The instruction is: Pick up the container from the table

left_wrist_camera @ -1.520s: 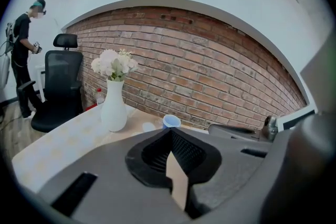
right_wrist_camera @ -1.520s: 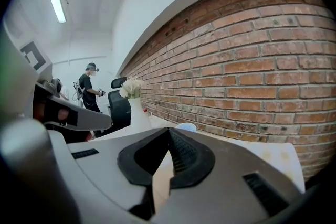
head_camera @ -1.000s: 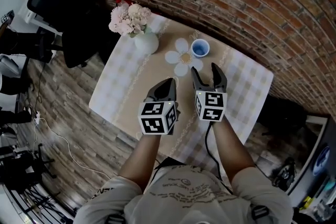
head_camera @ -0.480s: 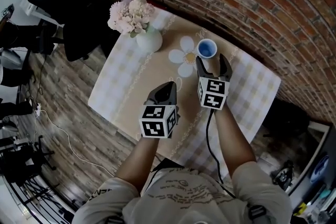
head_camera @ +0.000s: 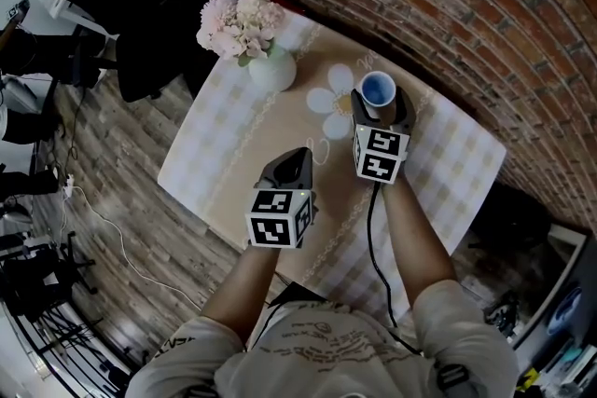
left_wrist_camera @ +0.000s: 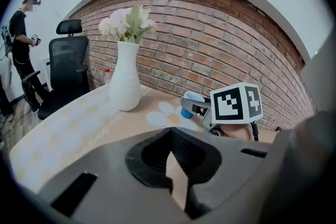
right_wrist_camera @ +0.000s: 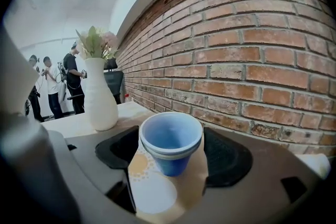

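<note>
Between the pads of the right claw [right_wrist_camera: 170, 156] stands the container [right_wrist_camera: 170, 143], a small blue cup. The jaws are set wide, one pad at the cup's 9 o'clock and one at its 3 o'clock. Whether either pad presses its wall cannot be told. The cup is upright on the desk [head_camera: 213, 165], with its long axis vertical, its open mouth pointing up and its body tapering to the base.

From the head view, the cup [head_camera: 377, 89] sits at 12 o'clock of the right claw's marker cube [head_camera: 379, 154], close to the desk's far edge. At its 9 o'clock, just beside it, lies a flower-shaped mat [head_camera: 333, 98] with white petals and a yellow centre. Further out at 10 o'clock is a white vase [head_camera: 273, 70] holding pale flowers [head_camera: 238, 19].

The left claw [head_camera: 297, 157] hovers over the desk at about 7 o'clock of the cup and well apart from it. Its jaws are drawn almost together, leaving only a thin slit, and nothing is in them [left_wrist_camera: 168, 164].

A brick wall [right_wrist_camera: 252, 60] runs behind the desk, and a black office chair [head_camera: 131, 5] stands past the vase.
</note>
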Demonstrator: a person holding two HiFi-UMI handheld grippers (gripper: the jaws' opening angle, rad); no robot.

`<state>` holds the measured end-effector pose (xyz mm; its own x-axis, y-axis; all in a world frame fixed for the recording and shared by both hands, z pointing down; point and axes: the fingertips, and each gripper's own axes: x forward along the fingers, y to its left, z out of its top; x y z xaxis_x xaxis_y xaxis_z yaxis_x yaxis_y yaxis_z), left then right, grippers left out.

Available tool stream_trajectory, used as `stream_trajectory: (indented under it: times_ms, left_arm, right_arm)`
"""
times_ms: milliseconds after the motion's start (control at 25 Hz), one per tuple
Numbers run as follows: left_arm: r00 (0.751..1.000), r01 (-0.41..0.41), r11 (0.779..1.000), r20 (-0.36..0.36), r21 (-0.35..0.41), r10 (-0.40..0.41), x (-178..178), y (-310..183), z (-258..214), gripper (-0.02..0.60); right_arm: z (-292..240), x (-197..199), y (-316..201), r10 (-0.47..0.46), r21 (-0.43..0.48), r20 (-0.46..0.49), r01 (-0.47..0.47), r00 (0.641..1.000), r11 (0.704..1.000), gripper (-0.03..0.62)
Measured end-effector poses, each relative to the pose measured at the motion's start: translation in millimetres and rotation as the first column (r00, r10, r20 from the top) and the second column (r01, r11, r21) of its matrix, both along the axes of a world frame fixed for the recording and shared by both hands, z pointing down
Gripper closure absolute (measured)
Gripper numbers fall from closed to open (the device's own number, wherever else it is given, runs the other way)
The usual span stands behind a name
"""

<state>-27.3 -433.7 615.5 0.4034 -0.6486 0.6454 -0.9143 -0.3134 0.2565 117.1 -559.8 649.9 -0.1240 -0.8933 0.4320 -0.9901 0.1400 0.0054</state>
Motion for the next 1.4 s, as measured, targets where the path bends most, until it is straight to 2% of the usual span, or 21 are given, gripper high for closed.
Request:
stream_trajectory:
  times_ms: [440,760,1000,1400]
  left_arm:
    - [1.0,0.005,1.0,0.011,-0.011,-0.005,-10.0,-1.0,4.2,0.578]
    - [1.0,0.001,1.0,0.003,0.017,-0.001,-12.3,-3.6,-4.1,0.578]
    - [1.0,-0.015,0.999,-0.014,0.04,0.016,-6.8,12.3,-35.5,0.578]
    - [0.998,-0.035,0.995,-0.044,0.095,0.039,-6.9,34.6,-62.9,0.578]
  right_arm:
    - [-2.9,-7.0,-11.4,-0.029,0.032,-0.052,0.031,0.998,0.999,0.235]
    - [-14.2,-12.7,-5.9,-0.048,0.05,-0.05,0.051,0.998,0.997,0.235]
    - [-52.7,-12.4,25.7,-0.064,0.085,0.041,0.06,0.997,0.995,0.235]
    - [-80.4,-19.8,77.1,-0.073,0.083,0.042,0.07,0.996,0.994,0.235]
